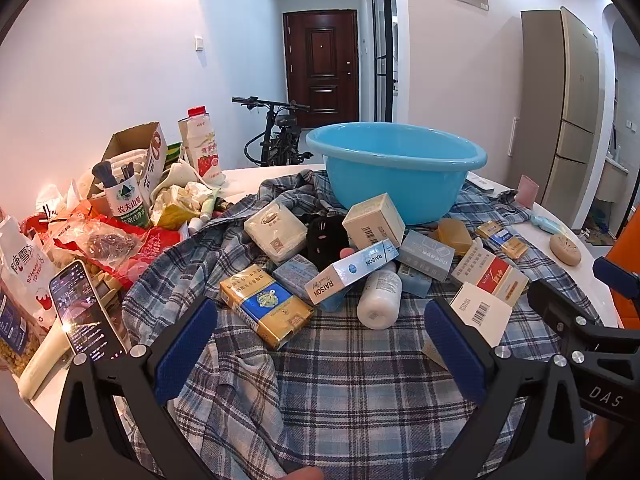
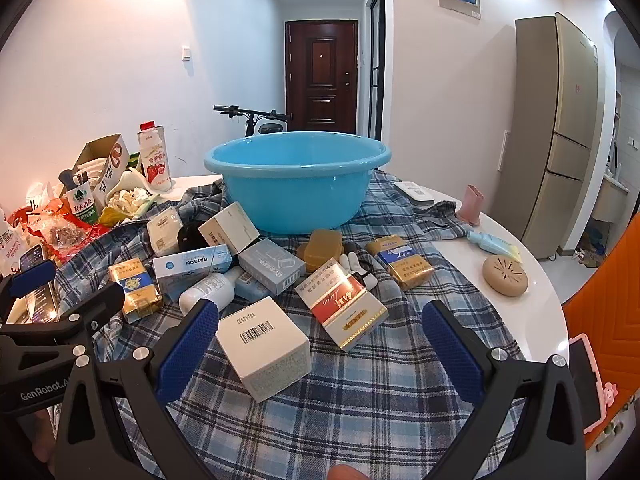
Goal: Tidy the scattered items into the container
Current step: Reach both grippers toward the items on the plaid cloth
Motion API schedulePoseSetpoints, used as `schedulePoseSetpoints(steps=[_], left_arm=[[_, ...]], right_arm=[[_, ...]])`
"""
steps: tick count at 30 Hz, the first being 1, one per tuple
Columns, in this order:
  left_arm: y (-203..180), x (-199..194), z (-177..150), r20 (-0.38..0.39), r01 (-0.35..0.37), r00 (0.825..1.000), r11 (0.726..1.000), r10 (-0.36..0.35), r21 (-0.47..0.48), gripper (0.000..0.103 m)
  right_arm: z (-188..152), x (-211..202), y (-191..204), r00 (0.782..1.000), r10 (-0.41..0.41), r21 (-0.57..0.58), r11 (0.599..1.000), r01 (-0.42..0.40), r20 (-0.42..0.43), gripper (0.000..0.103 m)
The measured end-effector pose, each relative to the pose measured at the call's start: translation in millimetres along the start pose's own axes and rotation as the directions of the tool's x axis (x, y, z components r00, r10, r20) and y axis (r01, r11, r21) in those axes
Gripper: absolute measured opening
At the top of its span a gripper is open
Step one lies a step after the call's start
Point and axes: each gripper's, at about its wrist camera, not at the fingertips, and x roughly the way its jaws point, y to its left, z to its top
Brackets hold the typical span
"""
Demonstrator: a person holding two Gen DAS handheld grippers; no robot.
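A blue plastic basin point(image 1: 400, 168) point(image 2: 298, 184) stands at the back of a plaid cloth point(image 1: 340, 380) point(image 2: 360, 380). Scattered in front of it are a gold-and-blue pack point(image 1: 264, 306) point(image 2: 134, 288), a RAISON box point(image 1: 350, 270) point(image 2: 192, 266), a white bottle point(image 1: 380, 294) point(image 2: 208, 292), a white barcode box point(image 1: 480, 312) point(image 2: 264, 350), a red-and-gold carton point(image 1: 490, 276) point(image 2: 344, 304) and several other small boxes. My left gripper point(image 1: 320, 320) is open and empty above the cloth, near the gold pack. My right gripper point(image 2: 320, 320) is open and empty, with the barcode box and the red carton between its fingers' lines.
A heap of snack bags, a milk carton point(image 1: 202, 148) and a cardboard box point(image 1: 136, 160) fills the table's left side. A phone point(image 1: 86, 312) lies at the left edge. A beige round case point(image 2: 505, 276), a blue tube point(image 2: 490, 242) and a pink cup point(image 2: 472, 199) sit on the white table at the right.
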Motion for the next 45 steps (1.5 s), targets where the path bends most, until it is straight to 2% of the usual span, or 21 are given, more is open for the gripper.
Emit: schedulePoseSetpoints(steps=[29,32,34,36,45], left_arm=[[3,5,-4,-0.013,-0.019,1.0,1.0,0.019,0.002,0.103],[5,6,-5,-0.017,-0.021,1.0,1.0,0.021,-0.005,0.103],[6,7,-6,-0.019,-0.021,1.0,1.0,0.021,-0.009,0.103],[7,7,-6,-0.021,-0.024,0.999,1.0,0.024,-0.009,0.103],[14,13,-8,-0.035,-0.025,0.999,0.999,0.024,-0.028,0.103]], right_arm=[[-11,11,7,0.999,-0.008,-0.078,0.997,0.005,-0.036,0.103],[-15,23,7,0.998,0.015,-0.091,0.996,-0.021,-0.068,0.103],[-18,33,5,0.994,0.06,-0.077,0.995,-0.067,-0.093,0.103],[-20,45,2,0.986,0.112,-0.048,0.992,-0.119,-0.127,0.103],[-30,73,7,0.948,0.238,-0.019,0.969,-0.247,-0.213,0.103]])
